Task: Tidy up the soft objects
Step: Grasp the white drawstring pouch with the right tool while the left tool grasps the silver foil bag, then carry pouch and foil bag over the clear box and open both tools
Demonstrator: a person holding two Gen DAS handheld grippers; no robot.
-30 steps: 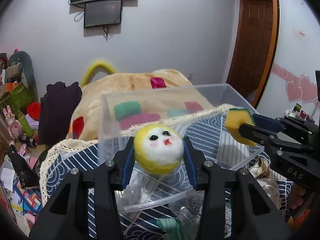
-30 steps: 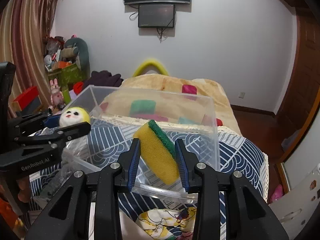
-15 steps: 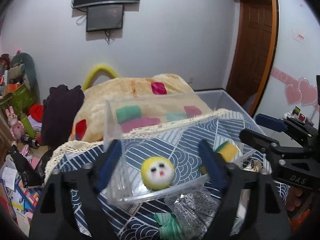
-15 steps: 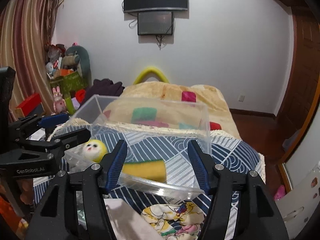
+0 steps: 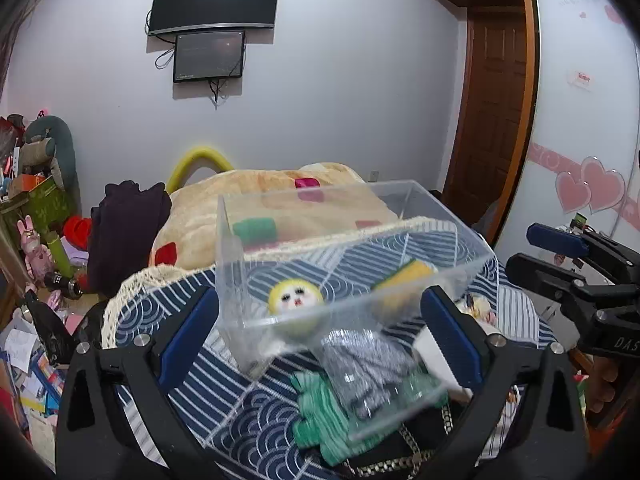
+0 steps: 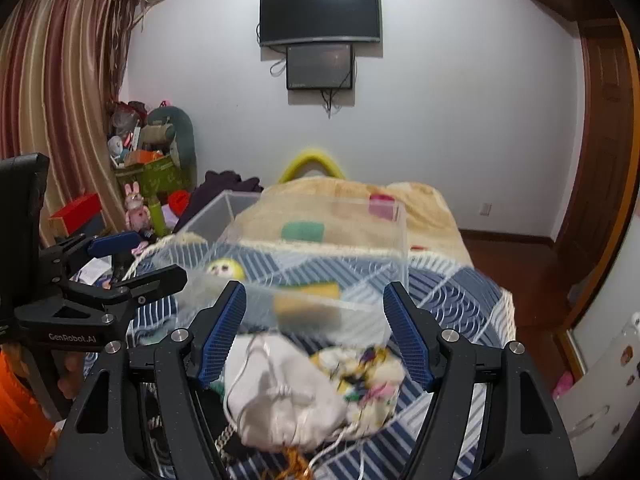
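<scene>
A clear plastic bin stands on the blue patterned bedspread. Inside it lie a yellow-and-white felt ball with a face and a yellow-green sponge. My left gripper is open and empty, just in front of the bin. My right gripper is open and empty, above a white drawstring pouch and a floral cloth. A green cloth and a grey sparkly pouch lie under the left gripper.
A beige blanket with coloured patches lies behind the bin. Dark clothes and cluttered toys fill the left side. A wooden door stands at the right. A metal chain lies near the bed's front.
Both grippers opened and dropped the felt ball and the sponge into the bin. Both have since pulled back toward me and tilted down over the cloth items.
</scene>
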